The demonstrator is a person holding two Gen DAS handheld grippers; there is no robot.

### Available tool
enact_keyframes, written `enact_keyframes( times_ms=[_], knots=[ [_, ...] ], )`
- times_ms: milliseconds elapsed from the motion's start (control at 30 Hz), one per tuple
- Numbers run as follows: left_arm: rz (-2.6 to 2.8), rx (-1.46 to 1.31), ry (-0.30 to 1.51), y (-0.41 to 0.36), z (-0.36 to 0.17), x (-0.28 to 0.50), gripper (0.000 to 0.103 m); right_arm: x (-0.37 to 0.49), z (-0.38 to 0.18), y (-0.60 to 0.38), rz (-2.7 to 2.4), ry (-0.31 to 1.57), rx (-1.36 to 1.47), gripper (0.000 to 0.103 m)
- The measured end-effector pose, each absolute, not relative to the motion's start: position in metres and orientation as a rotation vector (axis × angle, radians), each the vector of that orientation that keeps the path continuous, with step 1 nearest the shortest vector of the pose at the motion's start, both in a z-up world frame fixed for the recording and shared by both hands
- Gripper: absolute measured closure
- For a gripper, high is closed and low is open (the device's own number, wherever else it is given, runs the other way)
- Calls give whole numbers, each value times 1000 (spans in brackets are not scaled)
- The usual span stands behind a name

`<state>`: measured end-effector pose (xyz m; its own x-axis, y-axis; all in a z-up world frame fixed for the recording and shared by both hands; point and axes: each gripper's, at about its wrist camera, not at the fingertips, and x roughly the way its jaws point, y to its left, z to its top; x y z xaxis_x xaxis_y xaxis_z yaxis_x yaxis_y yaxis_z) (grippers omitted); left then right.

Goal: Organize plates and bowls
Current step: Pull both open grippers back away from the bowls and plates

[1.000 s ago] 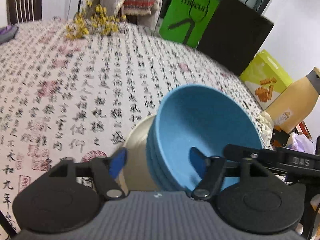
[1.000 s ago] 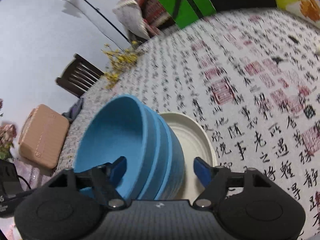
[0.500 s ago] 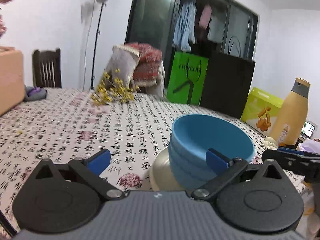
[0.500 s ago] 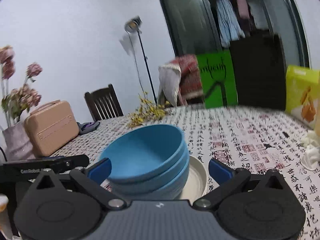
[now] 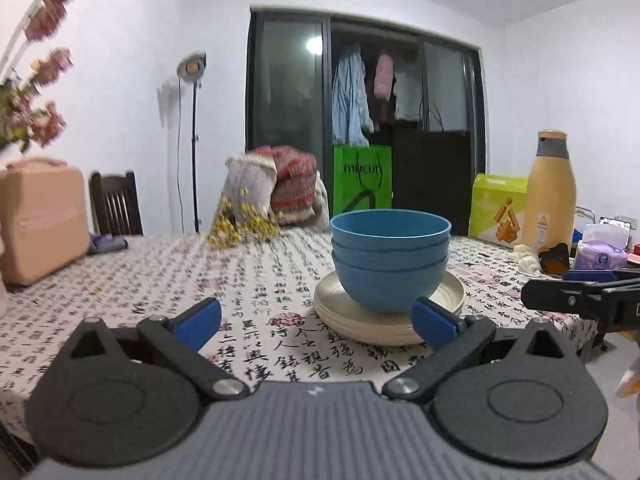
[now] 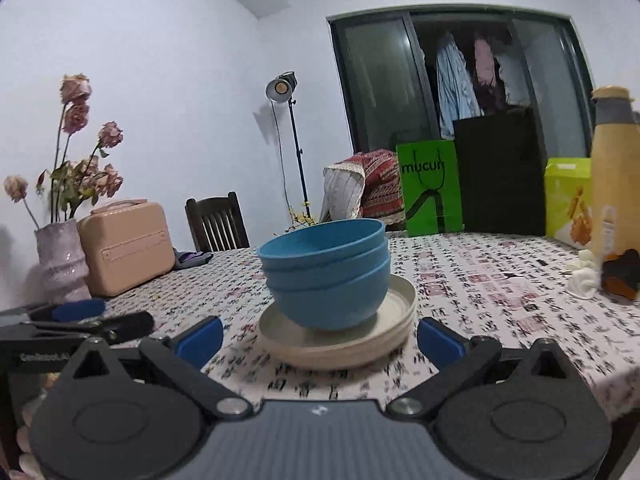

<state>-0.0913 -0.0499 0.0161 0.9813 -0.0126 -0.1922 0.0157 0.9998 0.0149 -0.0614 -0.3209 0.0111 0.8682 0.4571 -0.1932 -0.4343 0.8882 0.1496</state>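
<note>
Three nested blue bowls (image 5: 390,266) (image 6: 326,274) stand on a small stack of cream plates (image 5: 360,326) (image 6: 396,312) near the front edge of the table. My left gripper (image 5: 316,320) is open and empty, held back from the stack with the bowls seen just beyond its right pad. My right gripper (image 6: 320,338) is open too, nothing between its blue pads, the stack straight ahead of it and apart from it. The right gripper's tip shows at the right in the left wrist view, and the left gripper's at the left in the right wrist view.
The table wears a calligraphy-print cloth (image 5: 256,280). A tan bottle (image 5: 550,192), a green snack box (image 5: 496,210) and tissues sit at the right. A pink case (image 6: 126,246) and a vase of dried roses (image 6: 60,264) stand at the left. Yellow sprigs (image 5: 240,226) lie further back.
Both grippers have let go of the bowl stack, opened wide and pulled back from it, levelling out. The bowls now stand alone on the plates.
</note>
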Motion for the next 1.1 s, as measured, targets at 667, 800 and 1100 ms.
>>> enact_keyframes(
  times_ms=[667, 800, 1100],
  knots=[
    [-97, 4, 151, -51, -19, -157, 0, -125, -15, -324, 433, 216, 82, 0],
    [-97, 2, 146, -50, -20, -159, 0, -128, -13, -325, 453, 207, 83, 0],
    [-99, 11, 149, -50, -22, -159, 0, -128, -13, -324, 460, 216, 92, 0]
  ],
)
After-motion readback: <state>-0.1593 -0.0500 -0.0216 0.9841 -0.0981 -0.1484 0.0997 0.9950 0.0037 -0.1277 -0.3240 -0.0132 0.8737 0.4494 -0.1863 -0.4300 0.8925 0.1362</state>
